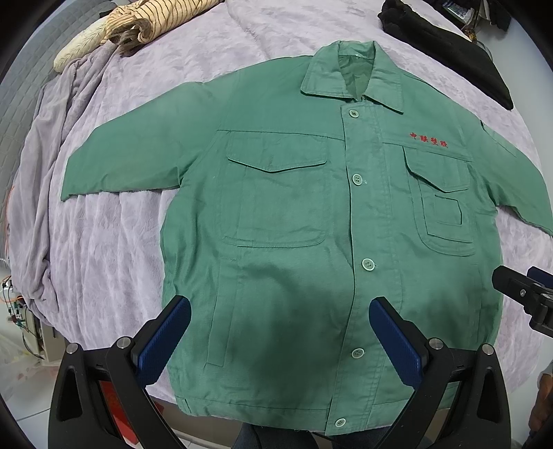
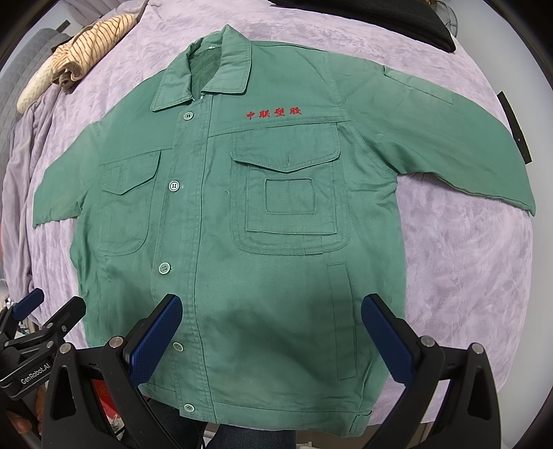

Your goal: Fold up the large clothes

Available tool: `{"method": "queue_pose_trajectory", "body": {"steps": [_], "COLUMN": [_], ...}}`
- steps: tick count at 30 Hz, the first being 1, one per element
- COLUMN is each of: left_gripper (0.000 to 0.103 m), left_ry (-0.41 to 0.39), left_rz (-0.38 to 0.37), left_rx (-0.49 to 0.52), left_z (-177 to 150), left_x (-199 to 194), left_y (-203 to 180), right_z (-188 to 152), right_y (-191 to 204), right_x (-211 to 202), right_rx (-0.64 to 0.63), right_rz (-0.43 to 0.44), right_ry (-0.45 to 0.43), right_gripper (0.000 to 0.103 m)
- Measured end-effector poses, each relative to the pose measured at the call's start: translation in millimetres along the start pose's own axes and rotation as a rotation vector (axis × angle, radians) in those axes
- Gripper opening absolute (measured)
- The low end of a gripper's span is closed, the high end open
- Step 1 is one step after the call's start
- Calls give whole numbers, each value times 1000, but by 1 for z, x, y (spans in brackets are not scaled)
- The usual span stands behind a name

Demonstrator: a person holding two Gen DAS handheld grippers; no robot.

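Observation:
A green work jacket [image 1: 293, 214] lies flat, face up and buttoned, on a lilac bedspread [image 1: 114, 248], collar far, hem near, both sleeves spread sideways. It has red embroidered characters on the chest and flap pockets. It also shows in the right wrist view [image 2: 221, 214]. My left gripper [image 1: 280, 331] is open and empty, hovering over the lower front near the hem. My right gripper [image 2: 271, 328] is open and empty over the hem's right half. The right gripper shows at the edge of the left wrist view [image 1: 525, 293], and the left gripper in the right wrist view [image 2: 38, 321].
A striped beige garment [image 1: 148, 20] lies bunched at the far left of the bed. A black garment [image 1: 449, 48] lies at the far right. The bedspread [image 2: 459, 262] hangs over the left edge, with wires and a stand [image 1: 20, 311] below.

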State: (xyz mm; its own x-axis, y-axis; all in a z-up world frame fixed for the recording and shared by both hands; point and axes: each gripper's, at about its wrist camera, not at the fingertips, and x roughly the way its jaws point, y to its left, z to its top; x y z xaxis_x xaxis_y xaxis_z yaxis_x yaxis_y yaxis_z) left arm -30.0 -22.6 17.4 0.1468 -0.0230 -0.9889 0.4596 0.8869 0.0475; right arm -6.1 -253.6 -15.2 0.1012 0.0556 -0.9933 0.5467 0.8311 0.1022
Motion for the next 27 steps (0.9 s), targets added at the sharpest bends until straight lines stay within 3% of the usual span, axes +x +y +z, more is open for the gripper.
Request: {"method": "queue_pose_trajectory", "body": {"steps": [27], "left_gripper": [103], "left_ry": [24], "left_rz": [-13], "left_rx": [-16], "left_z": [1], "left_x": [6], "left_y": [7], "right_z": [5], "right_y": [5], "right_x": [6], "right_rx": [-23], "right_rz": [-4], "right_ry": [11], "right_gripper": [103]}}
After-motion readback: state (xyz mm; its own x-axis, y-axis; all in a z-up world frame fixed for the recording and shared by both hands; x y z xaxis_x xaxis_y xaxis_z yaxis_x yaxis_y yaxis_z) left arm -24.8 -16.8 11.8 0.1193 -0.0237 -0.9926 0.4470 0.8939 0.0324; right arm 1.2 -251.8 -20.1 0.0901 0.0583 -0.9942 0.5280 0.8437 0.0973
